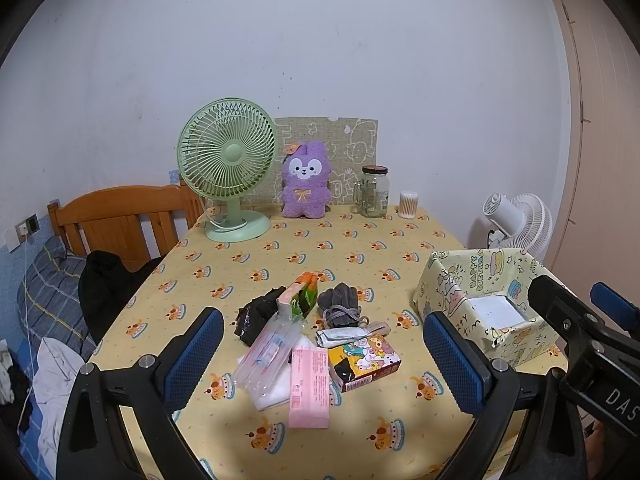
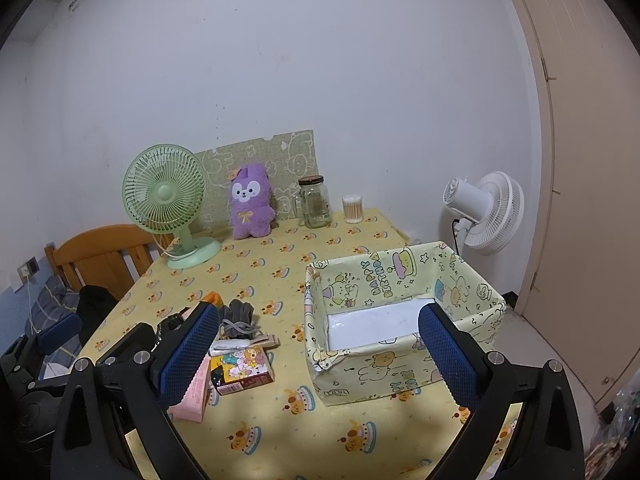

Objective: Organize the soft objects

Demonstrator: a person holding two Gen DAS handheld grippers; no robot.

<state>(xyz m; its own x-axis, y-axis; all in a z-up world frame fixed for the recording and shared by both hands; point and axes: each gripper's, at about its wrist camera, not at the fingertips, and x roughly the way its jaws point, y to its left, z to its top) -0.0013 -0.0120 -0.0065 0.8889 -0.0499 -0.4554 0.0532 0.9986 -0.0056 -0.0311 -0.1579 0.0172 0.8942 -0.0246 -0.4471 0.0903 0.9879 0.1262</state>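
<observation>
Pink packet half-hidden on right

Yellow cake-print tablecloth — purple plush, green fan (pink packet too).

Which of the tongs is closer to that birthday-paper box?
The right tongs. They hover open in front of the birthday-paper box, one finger over its near wall. The left tongs, also open, hang over the pile beside it.

At the far end of the table a green desk fan stands beside a glass jar and a tub of cotton swabs. A white floor fan stands off by the door.
</observation>
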